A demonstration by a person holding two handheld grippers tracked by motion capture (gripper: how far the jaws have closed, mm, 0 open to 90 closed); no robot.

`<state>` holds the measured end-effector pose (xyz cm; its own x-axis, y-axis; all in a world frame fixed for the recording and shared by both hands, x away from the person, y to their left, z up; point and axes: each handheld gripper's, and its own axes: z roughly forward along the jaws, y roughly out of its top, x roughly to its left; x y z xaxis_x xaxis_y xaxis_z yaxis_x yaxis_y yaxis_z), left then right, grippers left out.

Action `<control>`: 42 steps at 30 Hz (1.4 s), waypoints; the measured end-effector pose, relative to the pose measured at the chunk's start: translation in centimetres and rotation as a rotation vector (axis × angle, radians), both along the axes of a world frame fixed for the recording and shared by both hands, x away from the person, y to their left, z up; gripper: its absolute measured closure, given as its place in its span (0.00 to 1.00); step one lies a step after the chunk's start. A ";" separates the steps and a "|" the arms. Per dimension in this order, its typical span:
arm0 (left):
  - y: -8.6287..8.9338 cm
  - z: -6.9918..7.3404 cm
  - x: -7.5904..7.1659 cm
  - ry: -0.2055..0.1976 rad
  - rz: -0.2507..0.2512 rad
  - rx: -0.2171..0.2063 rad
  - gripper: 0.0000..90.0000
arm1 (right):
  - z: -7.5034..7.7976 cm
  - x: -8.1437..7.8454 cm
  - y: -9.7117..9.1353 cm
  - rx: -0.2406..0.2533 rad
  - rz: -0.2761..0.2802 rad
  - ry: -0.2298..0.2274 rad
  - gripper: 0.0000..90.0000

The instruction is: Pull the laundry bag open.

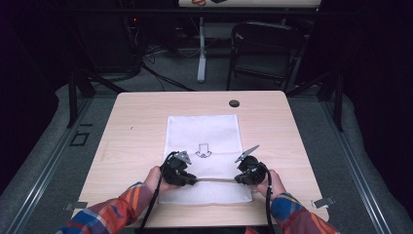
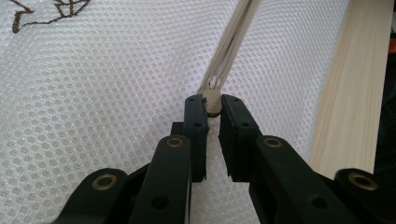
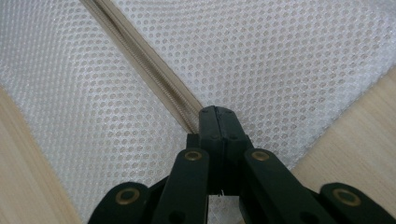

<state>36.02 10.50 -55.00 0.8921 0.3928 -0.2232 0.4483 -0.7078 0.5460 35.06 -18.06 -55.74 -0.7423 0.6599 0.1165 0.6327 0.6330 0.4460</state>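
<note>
Grippers meet over the near strip of a white mesh bag [image 1: 203, 141] at the table's [image 1: 136, 122] six o'clock side, the left gripper [image 1: 193, 180] and right gripper [image 1: 237, 178] facing each other along its beige zipper [image 1: 215, 180], probably so one anchors while the other pulls. In the left gripper view, the jaws pinch the small zipper slider [image 2: 213, 101]; the tape runs off toward one o'clock. In the right gripper view, the jaws are clamped fully together on the zipper's end, fabric likely caught between, tape leading toward eleven o'clock over honeycomb mesh.
</note>
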 end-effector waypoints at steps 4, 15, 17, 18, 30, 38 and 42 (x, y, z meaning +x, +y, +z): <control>-0.2 -0.3 0.2 -0.003 0.006 0.013 0.90 | 0.1 0.2 0.0 -0.016 0.012 0.008 1.00; -0.1 0.1 -0.4 -0.021 0.010 0.026 0.91 | 0.0 0.0 -0.1 0.008 0.000 0.006 1.00; -0.1 0.1 -0.4 -0.022 0.007 0.030 0.91 | -0.1 0.0 0.0 0.012 -0.008 0.000 1.00; -0.1 0.1 -0.4 -0.020 0.012 0.027 0.91 | -0.1 0.0 0.0 0.014 -0.009 -0.001 1.00; 2.1 0.2 -0.1 -0.010 0.057 0.026 0.91 | 0.1 0.1 -0.1 0.006 0.002 0.017 1.00; 3.6 0.5 -0.3 0.003 0.079 0.023 0.90 | 0.1 0.2 -0.1 -0.009 0.005 0.008 1.00; 4.2 0.6 -0.4 0.009 0.094 0.022 0.90 | 0.1 0.2 -0.1 -0.008 0.008 0.008 1.00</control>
<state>35.65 14.67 -54.41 0.8491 0.4794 -0.2216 0.5180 -0.6741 0.5266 35.24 -18.16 -55.68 -0.7466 0.6548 0.1178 0.6313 0.6414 0.4359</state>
